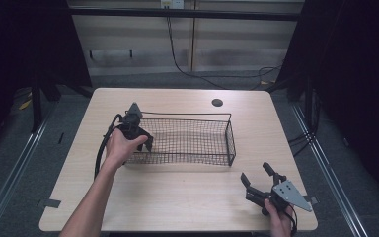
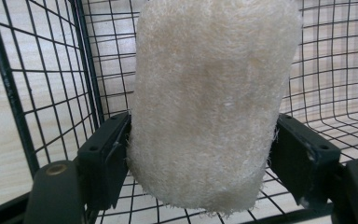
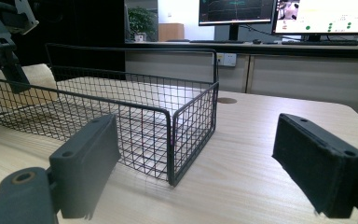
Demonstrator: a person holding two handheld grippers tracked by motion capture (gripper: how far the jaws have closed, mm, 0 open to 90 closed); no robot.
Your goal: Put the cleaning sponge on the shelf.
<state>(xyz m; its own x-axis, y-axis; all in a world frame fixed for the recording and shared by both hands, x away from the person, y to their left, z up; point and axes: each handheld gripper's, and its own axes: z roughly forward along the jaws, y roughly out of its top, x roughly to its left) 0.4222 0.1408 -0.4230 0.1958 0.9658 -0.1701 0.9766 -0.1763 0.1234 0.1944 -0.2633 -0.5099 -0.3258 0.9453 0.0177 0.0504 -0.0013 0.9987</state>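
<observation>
A cream loofah sponge (image 2: pixel 209 102) is clamped between the two black jaws of my left gripper (image 2: pixel 200 154), inside the left end of a black wire basket (image 1: pixel 187 140). In the high view the left gripper (image 1: pixel 137 134) points down into that end of the basket. The sponge (image 3: pixel 25 84) shows through the basket mesh (image 3: pixel 135 116) in the right gripper view. My right gripper (image 1: pixel 259 180) rests open near the table's front right corner, jaws wide apart with nothing between them, aimed at the basket's right end.
The basket stands mid-table on a light wooden table (image 1: pixel 187 197). A dark round hole (image 1: pixel 217 102) sits at the back of the tabletop. Cabinets and monitors (image 3: pixel 235 11) lie beyond the far edge.
</observation>
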